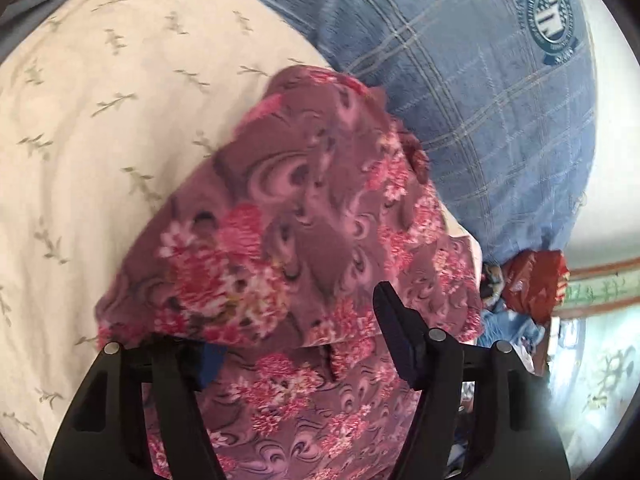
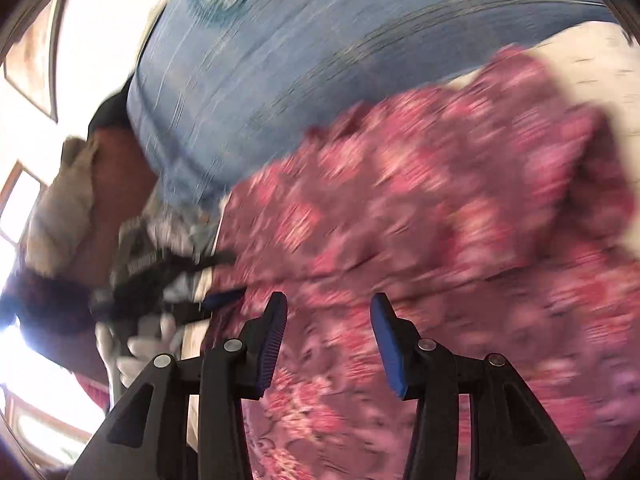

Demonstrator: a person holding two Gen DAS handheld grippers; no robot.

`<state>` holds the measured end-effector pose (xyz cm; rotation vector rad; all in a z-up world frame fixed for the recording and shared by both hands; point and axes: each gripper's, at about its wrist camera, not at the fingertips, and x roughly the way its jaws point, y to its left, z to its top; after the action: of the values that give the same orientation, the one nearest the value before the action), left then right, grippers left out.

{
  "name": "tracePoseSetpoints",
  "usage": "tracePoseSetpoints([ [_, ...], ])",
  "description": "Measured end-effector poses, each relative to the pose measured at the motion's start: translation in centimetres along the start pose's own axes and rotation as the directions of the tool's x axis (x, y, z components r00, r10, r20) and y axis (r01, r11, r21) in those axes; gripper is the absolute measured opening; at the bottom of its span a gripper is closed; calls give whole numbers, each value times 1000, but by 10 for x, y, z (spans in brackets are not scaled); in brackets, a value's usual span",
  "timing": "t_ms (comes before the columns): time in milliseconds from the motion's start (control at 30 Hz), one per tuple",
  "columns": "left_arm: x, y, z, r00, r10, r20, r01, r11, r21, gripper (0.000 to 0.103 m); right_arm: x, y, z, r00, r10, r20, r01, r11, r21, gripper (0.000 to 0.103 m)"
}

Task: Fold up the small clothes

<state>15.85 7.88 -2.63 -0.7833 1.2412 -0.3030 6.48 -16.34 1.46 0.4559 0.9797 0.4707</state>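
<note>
Floral purple garment, draped over left gripper, whose jaws stand apart with cloth between, likely lifting a fold onto cream sheet; right gripper hovers unclenched above it.

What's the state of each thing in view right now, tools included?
floral garment: bunched and creased, not folded flat, lying on the cream sheet and draped over the left tool.
left tool: open wide, cloth over one finger, so grip can't be confirmed.
right tool: open, nothing between its pads, above the floral garment.
cream sheet: spread flat.
blue plaid pillow: lying beyond the garment.
</note>
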Motion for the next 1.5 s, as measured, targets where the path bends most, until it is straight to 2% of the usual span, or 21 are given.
tracePoseSetpoints([
  [67, 1, 1, 2, 999, -50, -11, 50, 999, -3, 67, 23, 17, -10, 999, 6, -52, -8, 999, -37, 46],
  [133, 1, 2, 5, 994, -109, -11, 109, 994, 1, 65, 42, 26, -17, 996, 46, -72, -48, 999, -19, 46],
  [200, 1, 4, 9, 985, -175, -10, 175, 985, 8, 51, 59, 33, -19, 996, 47, -71, -46, 999, 13, 46],
  [233, 1, 5, 10, 976, -215, -14, 216, 976, 17, 34, 64, 34, -19, 997, 44, -63, -42, 999, 32, 46],
  [267, 1, 6, 11, 971, -240, -12, 240, 970, 27, 24, 68, 33, -19, 998, 47, -48, -44, 997, 60, 46],
  [333, 0, 9, 12, 964, -264, 14, 263, 963, 50, 19, 75, 30, -15, 999, 52, -3, -51, 991, 125, 45],
  [400, 3, 8, 16, 970, -244, -10, 244, 969, 41, 11, 84, 31, -13, 999, 28, 28, -33, 986, 164, 35],
  [433, 3, 9, 19, 964, -264, -25, 265, 964, 29, 9, 87, 33, -11, 999, 9, 38, -15, 986, 169, 28],
  [467, 1, 10, 22, 957, -288, -25, 288, 957, 19, 9, 92, 35, -10, 999, -3, 46, -5, 986, 167, 8],
  [567, -13, 8, 28, 949, -316, 5, 316, 949, 20, 9, 97, 42, -9, 997, 14, 77, -29, 982, 187, 7],
  [667, -31, 6, 35, 940, -339, 44, 337, 940, 43, 9, 110, 66, -13, 990, 131, 49, -138, 976, 170, 7],
  [767, -35, 5, 39, 938, -341, 60, 338, 940, 54, 9, 131, 82, -24, 981, 195, -13, -191, 969, 156, 7],
  [867, -29, 6, 38, 944, -328, 42, 326, 944, 50, 9, 150, 85, -36, 961, 245, -129, -224, 962, 158, 6],
  [1000, -23, 9, 38, 953, -303, 32, 301, 952, 51, 9, 116, 89, -43, 976, 152, -159, -149, 988, 30, 12],
  [1100, -21, 11, 37, 954, -297, 29, 296, 954, 44, 9, 66, 66, -31, 992, 122, -33, -120, 990, 74, 14],
  [1167, -21, 11, 36, 955, -295, 26, 294, 955, 42, 9, 34, 44, -13, 993, 68, 98, -81, 987, 140, 19],
  [1233, -21, 11, 34, 957, -290, 23, 289, 956, 44, 9, 5, 20, 10, 971, -75, 228, 33, 982, 184, 30],
  [1300, -21, 11, 32, 959, -281, 24, 280, 959, 51, 9, -9, 5, 25, 935, -196, 295, 139, 969, 203, 37],
  [1400, -19, 10, 32, 963, -269, 25, 267, 962, 56, 9, 2, -4, 40, 907, -313, 282, 260, 942, 211, 42],
  [1467, -18, 10, 32, 965, -261, 24, 259, 964, 60, 9, 16, -9, 41, 908, -358, 217, 317, 927, 201, 42],
  [1500, -17, 10, 32, 966, -256, 23, 255, 965, 62, 9, 16, -17, 35, 917, -356, 181, 321, 927, 196, 42],
])
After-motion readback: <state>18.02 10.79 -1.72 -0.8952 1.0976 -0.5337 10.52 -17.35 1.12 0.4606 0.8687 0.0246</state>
